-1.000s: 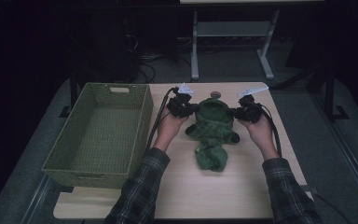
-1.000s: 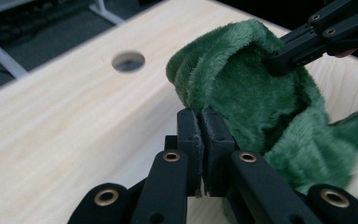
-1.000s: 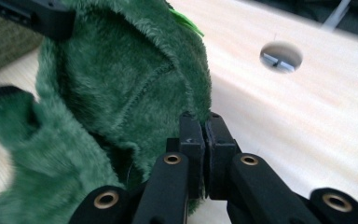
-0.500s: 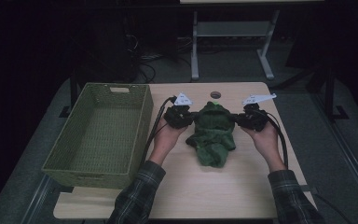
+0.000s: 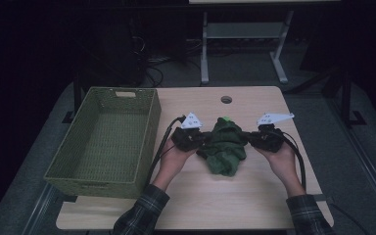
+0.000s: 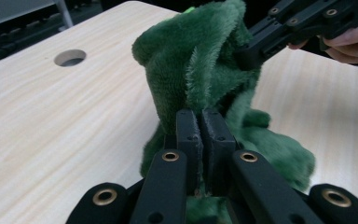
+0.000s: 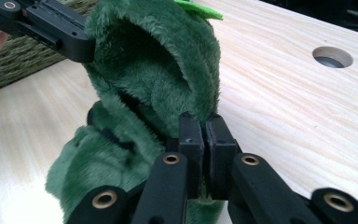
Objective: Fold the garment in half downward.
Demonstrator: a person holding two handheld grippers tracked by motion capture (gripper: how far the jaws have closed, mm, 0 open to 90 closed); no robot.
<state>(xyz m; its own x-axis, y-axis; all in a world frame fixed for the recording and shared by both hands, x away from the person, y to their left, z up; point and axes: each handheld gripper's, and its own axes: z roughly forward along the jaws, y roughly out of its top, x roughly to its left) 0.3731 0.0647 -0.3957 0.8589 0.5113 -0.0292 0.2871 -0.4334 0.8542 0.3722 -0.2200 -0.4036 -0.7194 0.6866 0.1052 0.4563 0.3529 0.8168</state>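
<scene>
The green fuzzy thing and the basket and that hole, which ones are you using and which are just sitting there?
In use: green plush cloth, left gripper, right gripper, both clamped on it.
Just sitting: green woven basket, table's round hole.

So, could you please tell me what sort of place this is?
Probably a lab or workshop set up for recording: a dim room, a plain wooden table with a cable hole, a metal desk frame behind it, and loose cables on the grey floor.
</scene>
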